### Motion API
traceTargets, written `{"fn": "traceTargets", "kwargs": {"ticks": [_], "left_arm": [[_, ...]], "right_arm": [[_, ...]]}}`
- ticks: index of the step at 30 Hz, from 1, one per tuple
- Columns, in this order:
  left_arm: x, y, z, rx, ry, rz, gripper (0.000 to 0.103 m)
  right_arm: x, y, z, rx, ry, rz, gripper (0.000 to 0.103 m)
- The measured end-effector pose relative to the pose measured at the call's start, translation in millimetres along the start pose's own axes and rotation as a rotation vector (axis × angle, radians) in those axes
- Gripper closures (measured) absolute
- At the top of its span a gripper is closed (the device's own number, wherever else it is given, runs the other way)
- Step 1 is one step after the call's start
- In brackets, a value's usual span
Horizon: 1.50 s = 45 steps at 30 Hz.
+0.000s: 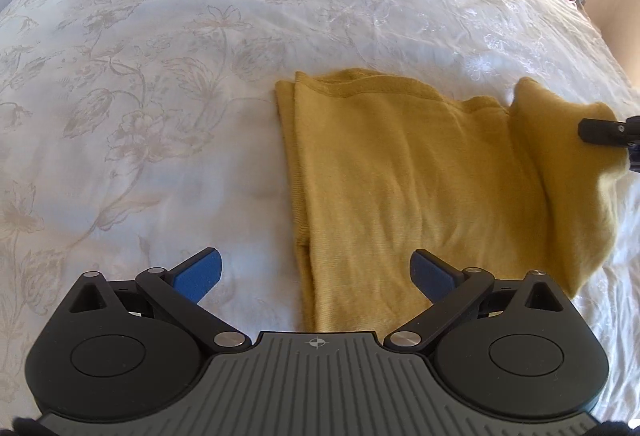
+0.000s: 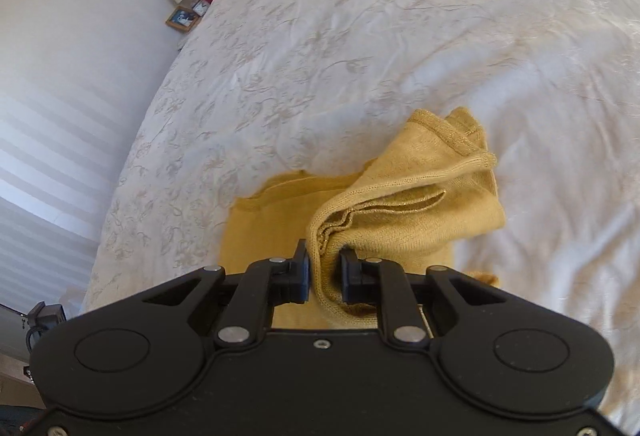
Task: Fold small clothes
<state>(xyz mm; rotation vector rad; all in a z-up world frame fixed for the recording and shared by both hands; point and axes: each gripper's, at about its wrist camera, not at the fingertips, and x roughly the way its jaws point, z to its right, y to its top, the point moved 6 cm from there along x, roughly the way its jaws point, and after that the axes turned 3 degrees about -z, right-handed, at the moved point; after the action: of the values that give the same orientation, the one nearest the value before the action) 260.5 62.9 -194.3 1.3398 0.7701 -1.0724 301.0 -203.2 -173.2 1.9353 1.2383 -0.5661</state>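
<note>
Right gripper lifting one end of the garment to fold it over, left gripper waiting open.

The wide white bedspread with a pale floral print (image 1: 160,116) carries the mustard-yellow knitted garment (image 1: 400,176), lying flat near the bed's middle, already doubled along its left edge. The right gripper (image 2: 325,274) has its fingers pinched on the raised right end, several layers bunched between the pads. The left gripper (image 1: 316,272), fingers spread wide and empty, hovers over the near hem. To fold well, I judge, carry the pinched end low across to the left edge and pin the flat part down first.
</note>
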Motion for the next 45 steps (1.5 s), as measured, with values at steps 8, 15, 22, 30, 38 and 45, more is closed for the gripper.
{"fn": "traceTargets", "kwargs": {"ticks": [8,15,22,30,38,45], "left_arm": [[-4.2,-8.0,-49.5,-0.018,-0.009,-0.015,0.001],[-4.0,-8.5,-79.4,-0.065,-0.018,-0.024,0.001],[-2.1,3.6,-83.7,-0.103,-0.061,-0.020,0.001],[2.2,39.2,-58.4,-0.083,-0.132,0.003,0.001],[16.0,62.3,-31.9,-0.100,-0.184,-0.009,0.001],[19.9,58.5,-26.7,-0.129,-0.228,-0.054,0.001]], "right_arm": [[78.2,-24.9,-65.1,-0.053,0.004,-0.088,0.080],[119.6,-46.0,-92.8,-0.164,-0.137,-0.149,0.071],[95.2,-51.2,-127.5,-0.226,0.052,-0.116,0.065],[56.9,-51.3,-87.6,-0.297,-0.128,-0.054,0.052],[78.4,-110.1,-112.6,-0.647,-0.172,-0.139,0.031],[116.1,-145.6,-132.5,-0.924,-0.237,-0.197,0.042]]}}
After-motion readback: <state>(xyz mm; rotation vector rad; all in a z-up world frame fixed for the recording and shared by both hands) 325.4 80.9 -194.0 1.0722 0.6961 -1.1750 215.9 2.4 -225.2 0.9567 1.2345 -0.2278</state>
